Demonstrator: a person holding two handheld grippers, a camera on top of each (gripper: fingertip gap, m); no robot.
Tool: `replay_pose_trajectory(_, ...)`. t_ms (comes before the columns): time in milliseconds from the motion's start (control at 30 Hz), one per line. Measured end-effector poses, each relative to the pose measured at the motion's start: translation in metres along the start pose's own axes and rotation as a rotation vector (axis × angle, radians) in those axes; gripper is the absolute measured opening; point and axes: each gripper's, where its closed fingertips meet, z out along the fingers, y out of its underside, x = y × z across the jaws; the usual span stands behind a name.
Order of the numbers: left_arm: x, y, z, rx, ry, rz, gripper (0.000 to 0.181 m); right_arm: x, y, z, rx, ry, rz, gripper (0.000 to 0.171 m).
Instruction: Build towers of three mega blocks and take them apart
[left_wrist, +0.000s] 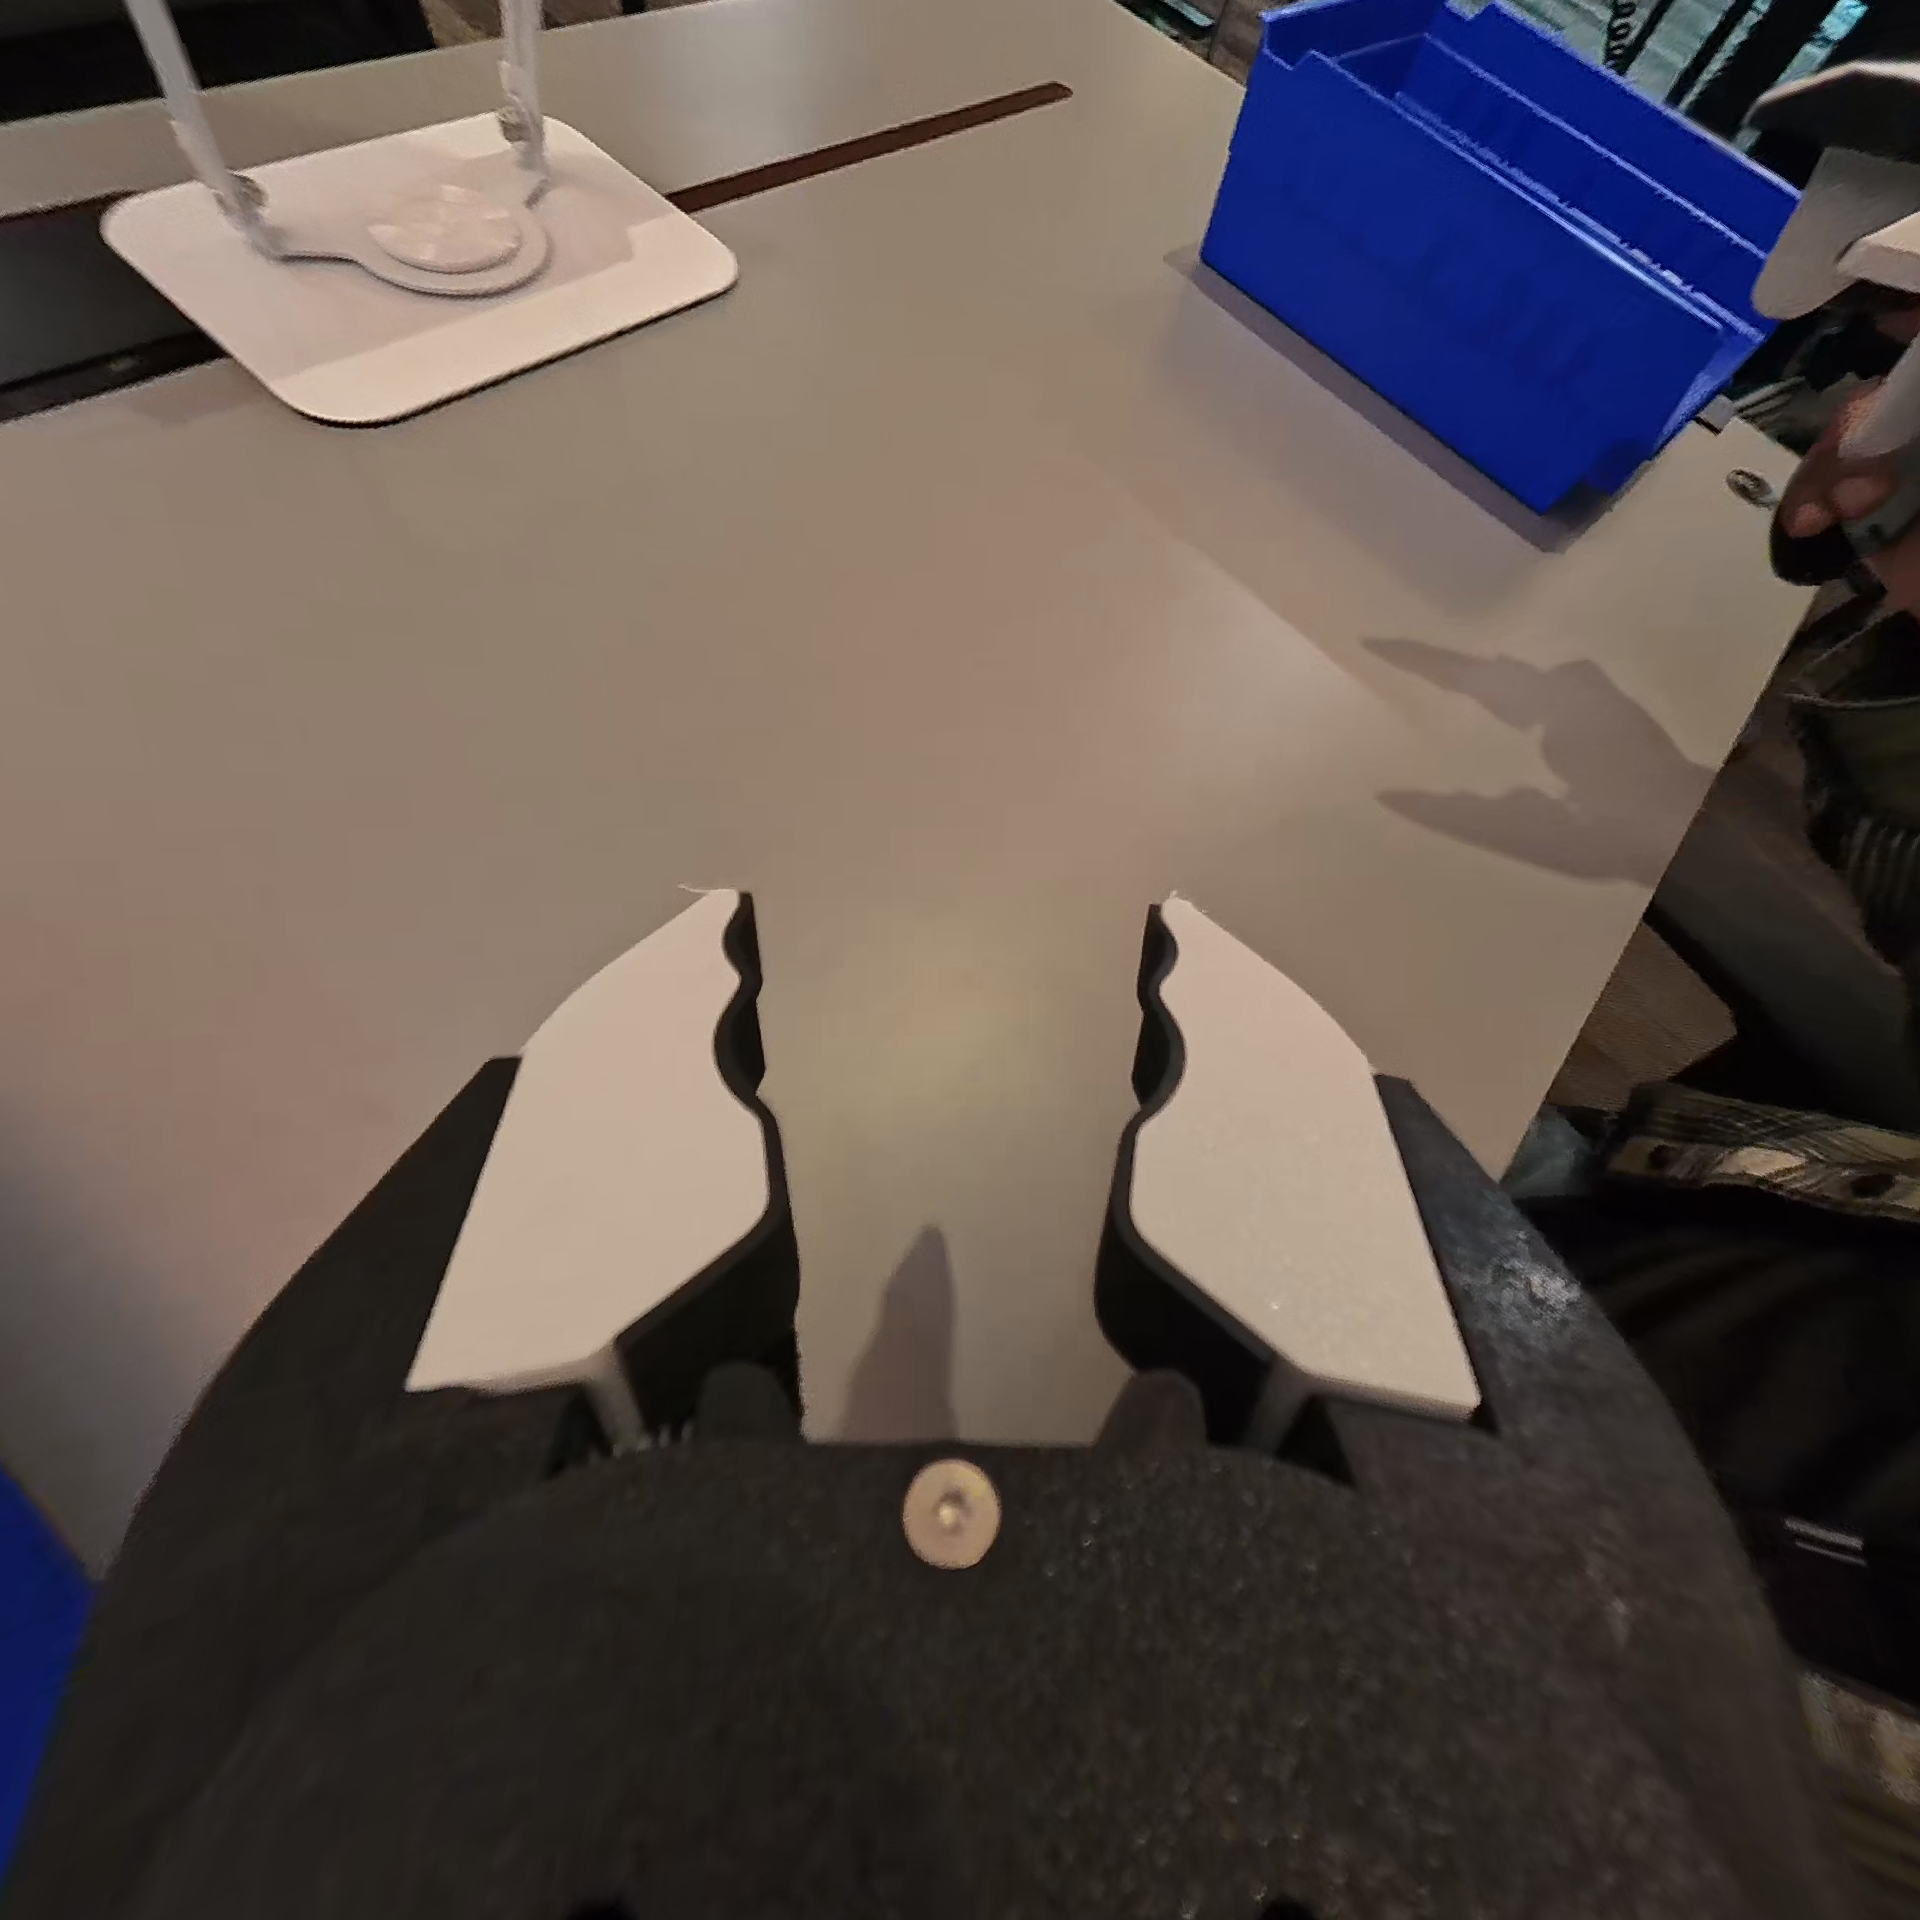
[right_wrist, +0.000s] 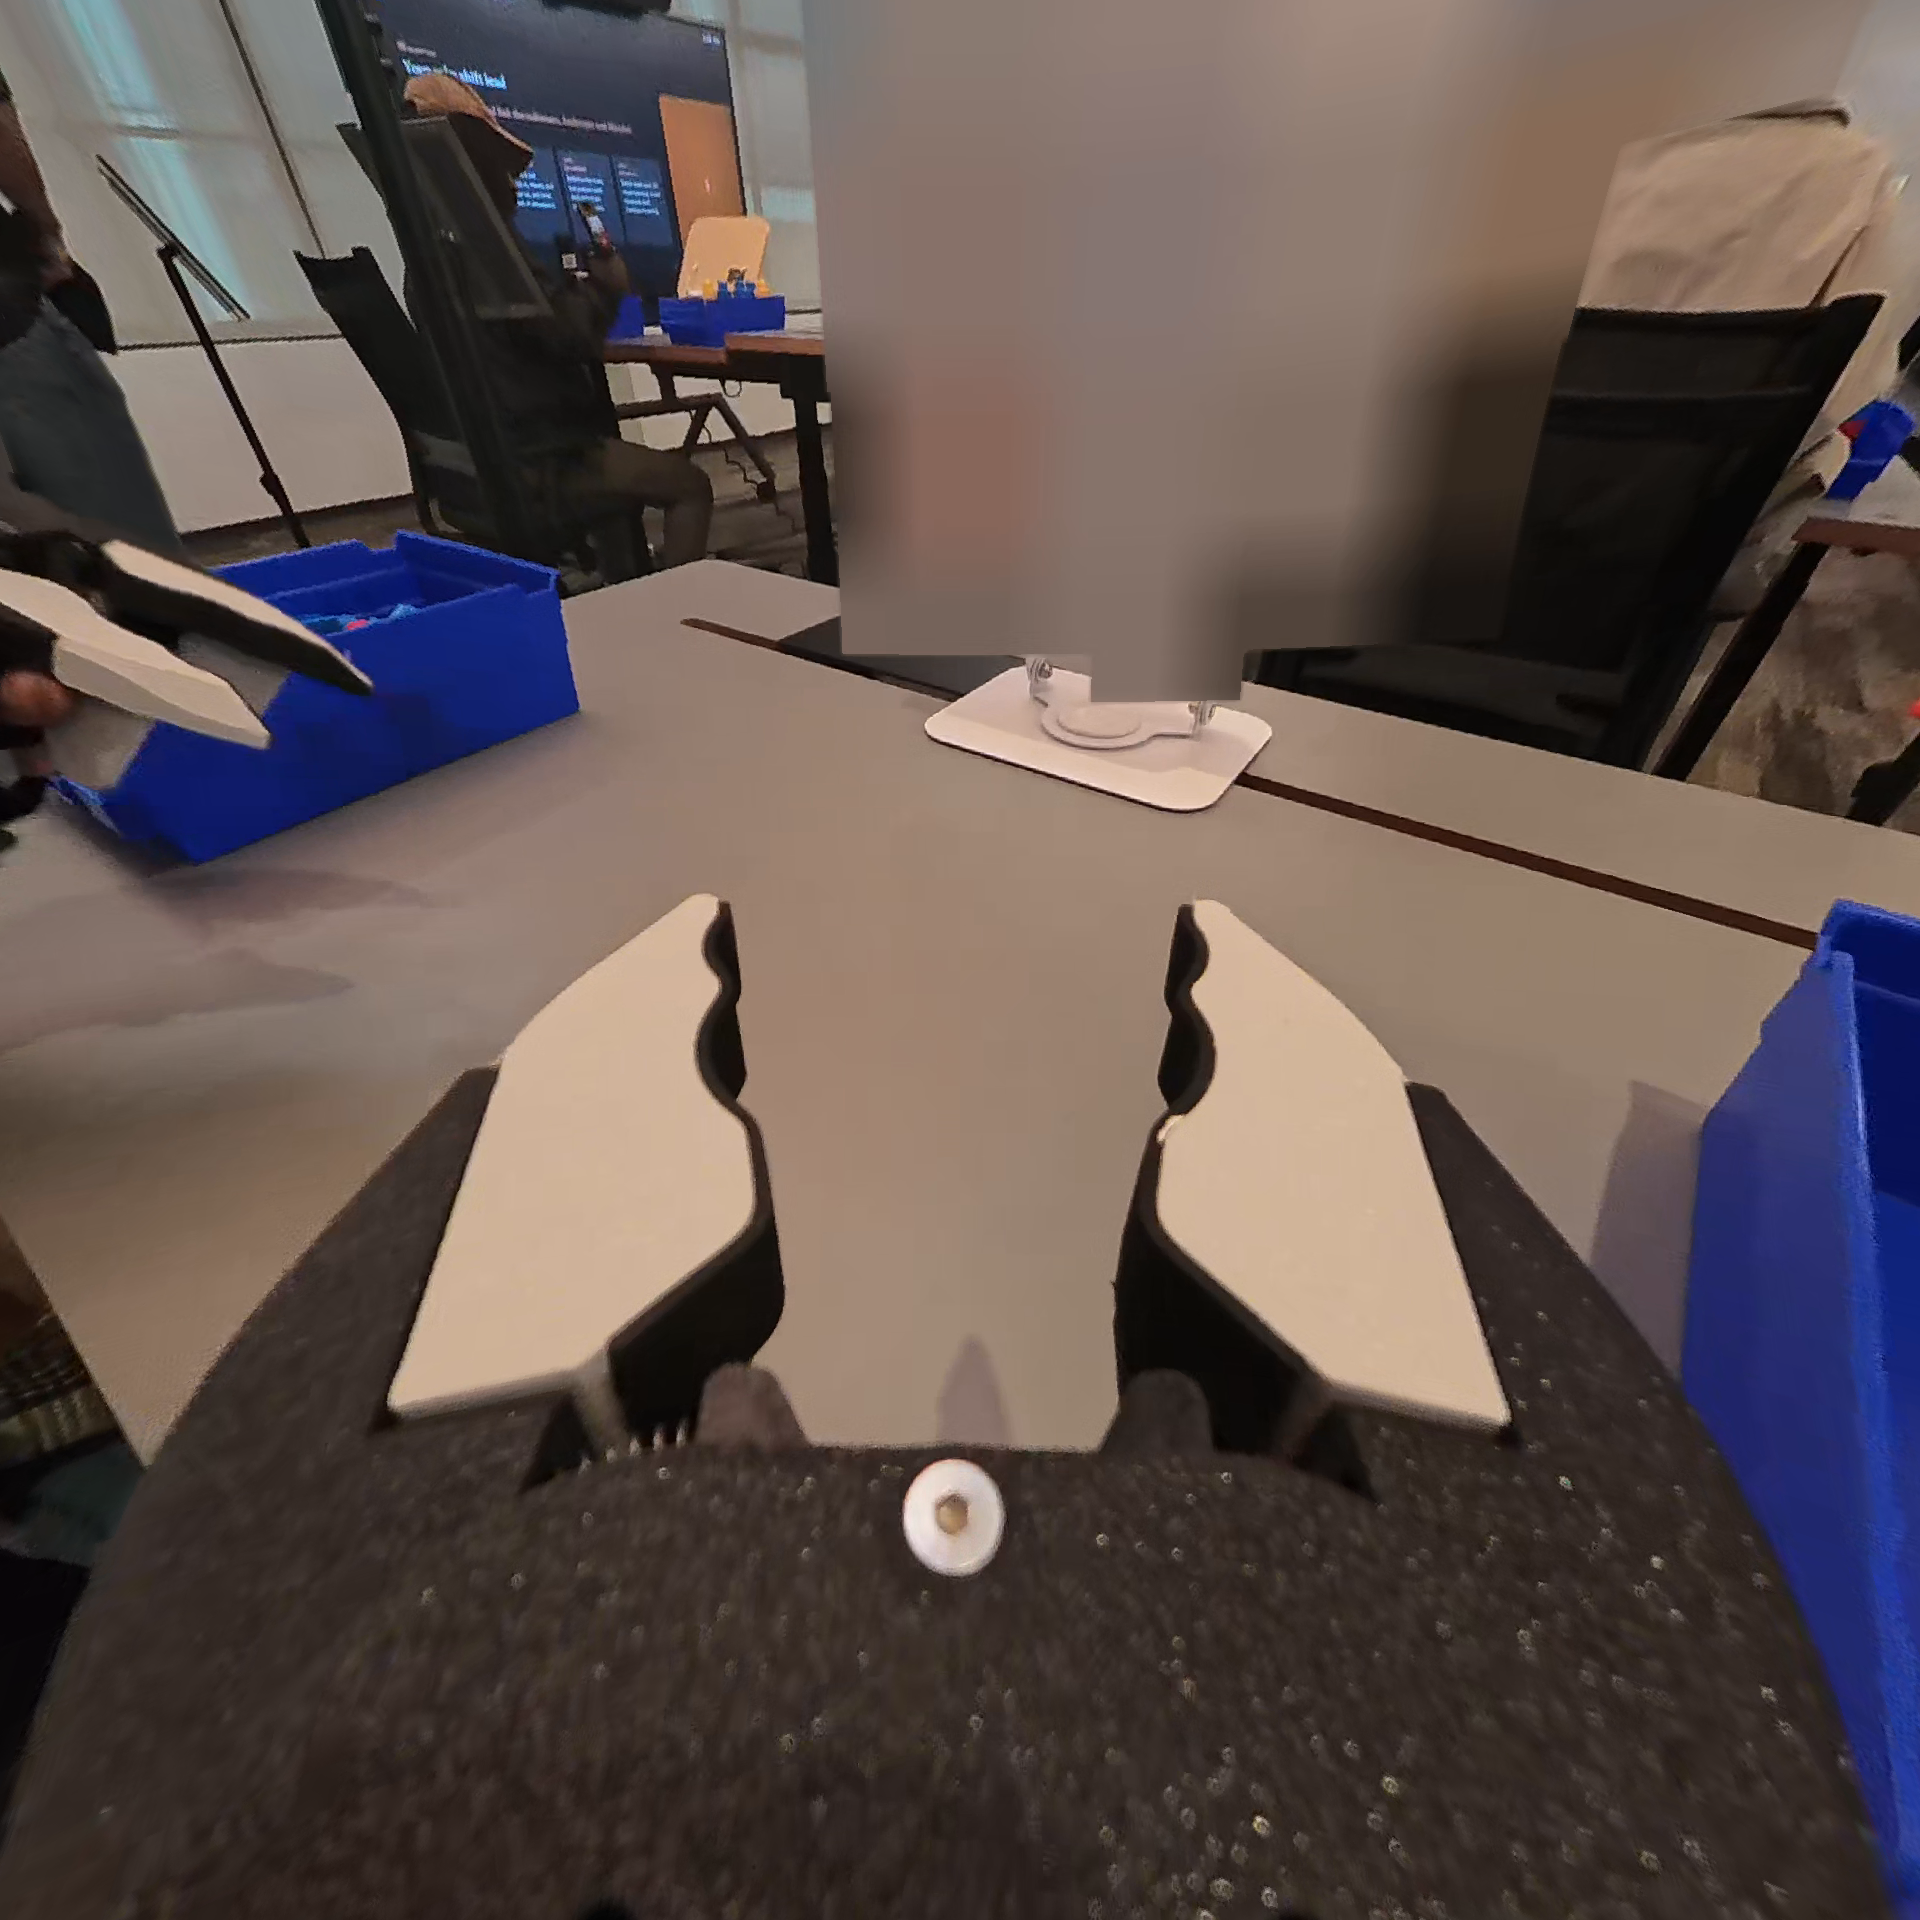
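Nearest in the left wrist view, the left gripper (left_wrist: 948, 914) hangs over bare grey desk (left_wrist: 831, 623), its white-faced black jaws spread wide with nothing between them. The right gripper (right_wrist: 954, 920) in its own view is the same: jaws parted and empty above the desk's flat grey top.

At the right gripper's right edge stands a blue plastic bin (right_wrist: 1808, 1247); only its near wall shows, so its contents cannot be told. Farther off to its left sits a second blue plastic bin with inner dividers (right_wrist: 457, 665); small blue and red pieces, probably the mega blocks (right_wrist: 358, 623), lie inside it, too small to tell apart. The left gripper, seen from the side, partly covers this bin's near corner.

In the left wrist view a blue divided bin (left_wrist: 1455, 291) sits far right, its inside hidden.

Beyond, a white rounded flat stand base (right_wrist: 1101, 743) rests beside a dark slot (right_wrist: 1507, 862) crossing the desk. No block stands on the open desk.
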Motion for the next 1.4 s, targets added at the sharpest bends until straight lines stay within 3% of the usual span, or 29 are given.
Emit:
replay_pose_trajectory(200, -0.053, 0.005, -0.063, 0.014, -0.235, 0.035, 0.069, 0.000, 0.019, 0.004, -0.036, 0.026, -0.038, 0.079)
replay_pose_trajectory(433, -0.143, 0.043, -0.151, -0.008, -0.505, -0.094, 0.070, 0.001, 0.038, 0.011, -0.112, 0.012, -0.044, 0.080)
replay_pose_trajectory(667, -0.186, 0.069, -0.187, -0.104, -0.607, -0.028, 0.071, 0.001, 0.040, 0.011, -0.105, -0.003, -0.029, 0.080)
replay_pose_trajectory(900, -0.208, 0.095, -0.201, -0.524, -0.477, 0.394, 0.071, -0.001, 0.044, 0.012, -0.101, -0.037, 0.015, 0.079)
replay_pose_trajectory(1000, -0.210, 0.086, -0.200, -0.587, -0.379, 0.499, 0.070, -0.003, 0.045, 0.013, -0.102, -0.042, 0.022, 0.079)
replay_pose_trajectory(1233, -0.220, 0.085, -0.185, -0.824, -0.160, 0.651, 0.066, -0.009, 0.050, 0.011, -0.139, -0.048, 0.013, 0.080)
replay_pose_trajectory(1400, -0.238, 0.090, -0.196, -1.011, -0.076, 0.714, 0.067, -0.010, 0.045, 0.003, -0.121, -0.048, 0.017, 0.080)
